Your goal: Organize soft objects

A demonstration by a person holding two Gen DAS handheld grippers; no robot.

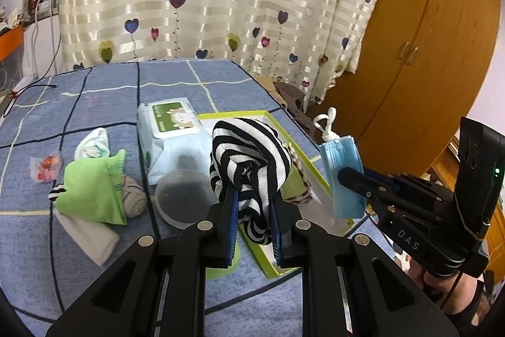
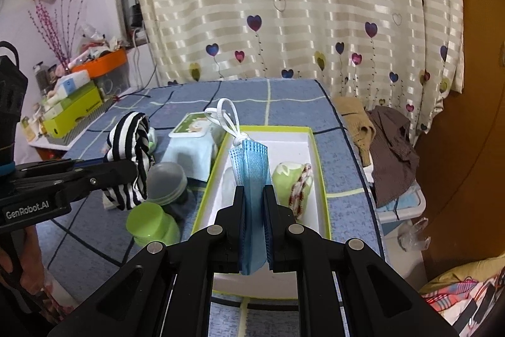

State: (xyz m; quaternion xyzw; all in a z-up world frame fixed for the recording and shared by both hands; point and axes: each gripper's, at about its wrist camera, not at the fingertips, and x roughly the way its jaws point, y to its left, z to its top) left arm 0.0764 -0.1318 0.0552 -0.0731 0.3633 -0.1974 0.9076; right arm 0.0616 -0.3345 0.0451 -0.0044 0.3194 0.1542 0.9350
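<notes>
**Both tongs loaded above the box**

Here, I count one black-and-white striped fabric bundle (image 1: 249, 153), one folded blue pleated face mask with white ear loops (image 2: 251, 176), and one shallow white cardboard box with a lime-green rim (image 2: 318, 153) on the blue checked tablecloth (image 1: 94, 90). Inside the box lies one pale green soft roll (image 2: 285, 182) beside one red-and-white knitted piece (image 2: 301, 188). Left of the box I see one pack of wet wipes with a green label (image 1: 172, 128), one clear round plastic lid (image 1: 183, 198), one lime-green plastic cup (image 2: 153, 225), and a small heap with one bright green cloth (image 1: 94, 188) and one white folded cloth (image 1: 85, 234).

My left gripper (image 1: 252, 204) reaches forward and level over the box's near-left edge, jaws narrowed onto the striped bundle, which bulges above the fingertips and hangs below them. My right gripper (image 2: 254, 195) points forward over the box, jaws nearly closed, pinching the mask upright with its loops sticking up. The two grippers are held side by side, near each other, both raised off the table.
</notes>
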